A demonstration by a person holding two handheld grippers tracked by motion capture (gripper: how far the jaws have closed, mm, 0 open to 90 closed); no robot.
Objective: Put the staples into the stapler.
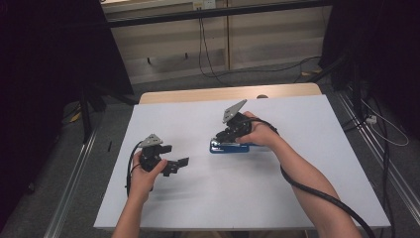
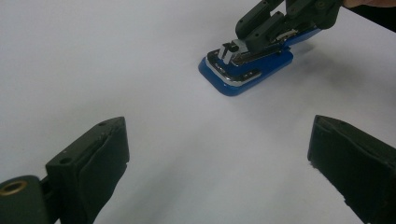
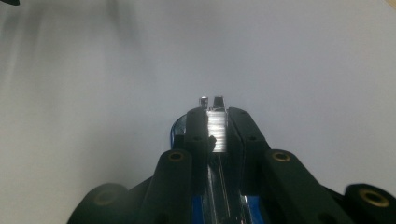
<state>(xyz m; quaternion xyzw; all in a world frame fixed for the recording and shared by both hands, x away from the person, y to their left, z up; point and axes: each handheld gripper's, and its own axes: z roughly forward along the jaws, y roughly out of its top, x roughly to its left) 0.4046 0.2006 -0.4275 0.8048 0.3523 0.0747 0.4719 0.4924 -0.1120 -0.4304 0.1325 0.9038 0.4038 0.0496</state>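
blue and chrome, a stapler is lying flat on the white table, a little right of its middle, with its rounded front end pointing toward the person's left. the right gripper is bearing down on it from above, its jaws pressed close on either side of the stapler's silver metal top strip, pinching it; in the right gripper view the blue base is peeking out beneath the black jaws. the right hand is wrapping the gripper body, a thick cable running back along the forearm. the left gripper is hovering well apart from the stapler, nearer the person, its jaws spread wide with nothing between them, as the left gripper view is showing, with the stapler lying ahead of them.
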